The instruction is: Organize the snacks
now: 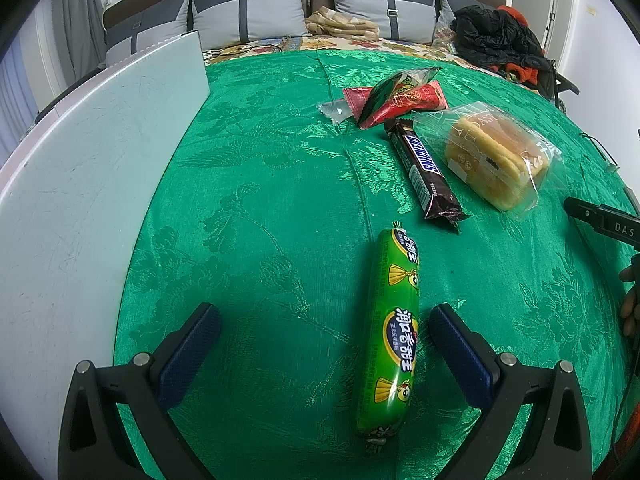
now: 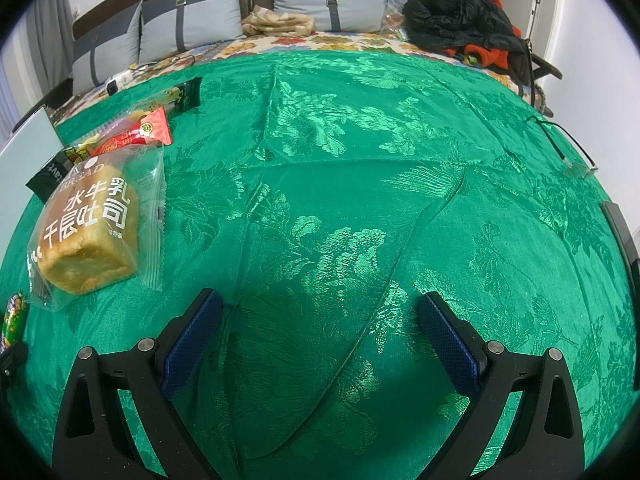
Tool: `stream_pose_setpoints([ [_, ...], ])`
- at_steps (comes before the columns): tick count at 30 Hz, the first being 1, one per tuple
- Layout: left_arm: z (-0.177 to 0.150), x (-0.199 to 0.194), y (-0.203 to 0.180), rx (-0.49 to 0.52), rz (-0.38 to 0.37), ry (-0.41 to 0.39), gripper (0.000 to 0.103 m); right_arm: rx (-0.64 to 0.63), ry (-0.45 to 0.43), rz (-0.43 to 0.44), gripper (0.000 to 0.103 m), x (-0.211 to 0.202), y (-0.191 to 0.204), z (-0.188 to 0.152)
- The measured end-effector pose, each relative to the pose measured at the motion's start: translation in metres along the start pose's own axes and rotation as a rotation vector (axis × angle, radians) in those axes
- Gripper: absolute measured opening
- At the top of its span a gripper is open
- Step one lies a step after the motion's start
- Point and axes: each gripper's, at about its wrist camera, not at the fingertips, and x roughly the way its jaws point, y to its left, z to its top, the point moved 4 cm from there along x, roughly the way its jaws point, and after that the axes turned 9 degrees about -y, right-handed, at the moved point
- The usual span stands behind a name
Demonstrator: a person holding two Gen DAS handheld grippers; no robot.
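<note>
Both claws spread wide above a green cloth strewn with snacks.

The left claw (image 1: 324, 340) stands open with the green sausage stick (image 1: 390, 336) lying lengthwise between its fingers, nearer the right-hand pad (no contact can be made out). Beyond it lie the Snickers bar (image 1: 424, 170), the wrapped bread (image 1: 496, 156) just beside it, and a small heap of red and green packets (image 1: 396, 98), all on the green cloth (image 1: 260, 200). A pale board (image 1: 88, 152) sits at the cloth's left edge. The right claw (image 2: 318, 334) is also open, holding nothing, over bare cloth well apart from the bread.
</note>
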Motion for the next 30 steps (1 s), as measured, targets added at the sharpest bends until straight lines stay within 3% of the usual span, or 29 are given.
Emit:
stream_pose_setpoints([
  [2,0.0,-0.001,0.002,0.034,-0.035,0.047,0.103,0.0,0.0,0.0,0.1,0.0,0.0,0.0],
  [7,0.007,-0.005,0.016,-0.07,-0.083,0.102,0.102,0.0,0.0,0.0,0.1,0.0,0.0,0.0],
  [9,0.012,-0.003,0.011,-0.066,-0.105,0.113,0.096,0.0,0.0,0.0,0.1,0.0,0.0,0.0],
  [12,0.011,-0.002,-0.009,0.067,-0.056,0.122,0.074,0.0,0.0,0.0,0.101,0.0,0.0,0.0],
  [14,0.013,-0.007,-0.019,0.094,-0.079,0.1,0.036,0.001,0.0,0.001,0.101,0.0,0.0,0.0],
  [15,0.013,-0.009,-0.022,0.096,-0.082,0.096,0.024,0.001,0.0,0.001,0.101,0.0,0.0,0.0],
  [17,0.01,-0.011,-0.021,0.079,-0.082,0.093,0.022,-0.012,0.008,0.015,0.1,0.001,0.001,0.001],
  [19,0.005,-0.017,-0.016,0.037,-0.091,0.078,0.022,-0.012,0.076,0.075,0.098,-0.005,0.008,0.003],
  [20,-0.001,-0.022,-0.01,0.003,-0.09,0.066,0.022,0.014,0.077,0.128,0.098,-0.014,0.015,0.006],
  [22,-0.009,-0.034,-0.002,-0.038,-0.094,0.053,0.022,0.052,0.091,0.312,0.098,-0.043,0.049,0.013],
  [26,-0.028,-0.058,0.007,-0.095,-0.095,0.023,0.022,-0.061,0.194,0.571,0.096,-0.07,0.147,0.023],
  [28,-0.034,-0.068,0.01,-0.127,-0.109,0.017,0.022,-0.105,0.205,0.558,0.096,-0.057,0.184,0.033],
  [30,-0.039,-0.079,0.013,-0.152,-0.119,0.013,0.022,-0.063,0.296,0.51,0.096,-0.023,0.198,0.039],
])
